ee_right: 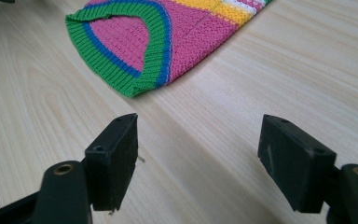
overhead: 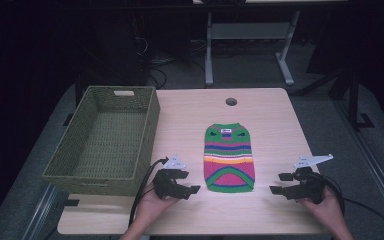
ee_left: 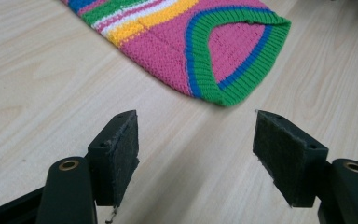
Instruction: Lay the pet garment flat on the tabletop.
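While both jaws gape, the sweater [overhead: 229, 158] lies between left gripper [overhead: 194, 189] and right gripper [overhead: 276, 183].

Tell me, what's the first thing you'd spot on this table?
The bright striped knitted sweater, pink, green, blue and yellow, lies flat in the middle of the wooden table. A big green woven basket sits at the table's left side. Nearer the person, the left gripper and the right gripper flank the sweater's near end, jaws open and apart from it.
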